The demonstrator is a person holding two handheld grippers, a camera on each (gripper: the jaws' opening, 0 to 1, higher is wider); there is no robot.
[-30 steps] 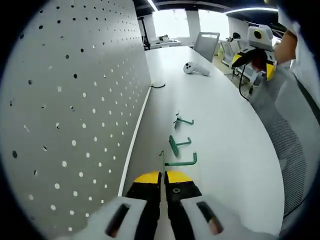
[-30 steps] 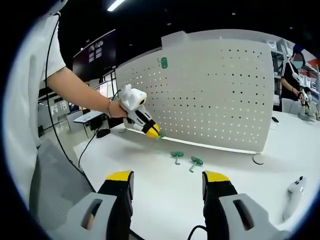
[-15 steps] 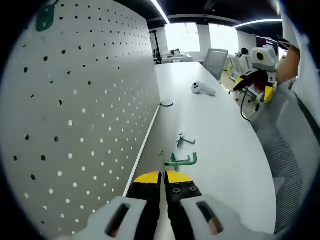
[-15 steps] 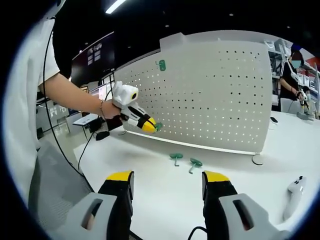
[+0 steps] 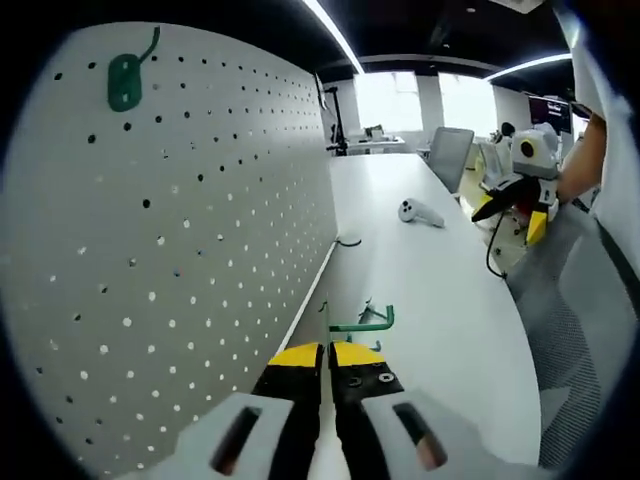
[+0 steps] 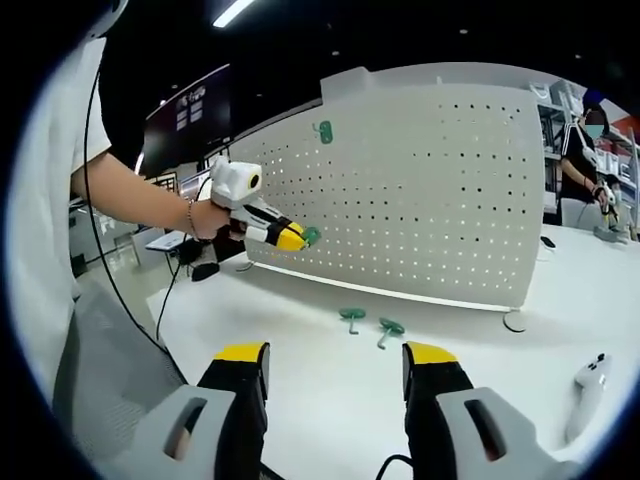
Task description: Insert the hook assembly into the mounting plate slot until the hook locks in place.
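Note:
The white pegboard (image 5: 180,250) stands upright on the white table (image 5: 440,290), and one green hook (image 5: 125,78) hangs on it near the top. My left gripper (image 5: 326,352) is shut on another green hook (image 5: 362,322), held in the air beside the board's face. From the right gripper view, the left gripper (image 6: 298,238) holds that hook (image 6: 311,236) just in front of the pegboard (image 6: 430,190), below the mounted hook (image 6: 325,131). My right gripper (image 6: 335,360) stands open with nothing between its jaws, low over the table.
Two loose green hooks (image 6: 351,315) (image 6: 389,326) lie on the table (image 6: 300,350) before the board. A white controller (image 6: 590,385) (image 5: 420,212) lies at the right. A thin cable (image 5: 346,241) sits at the board's foot. A person (image 6: 585,150) stands far back.
My left gripper has risen from the table with the green hook in it and now sits higher beside the pegboard. The right gripper has stayed where it was, open.

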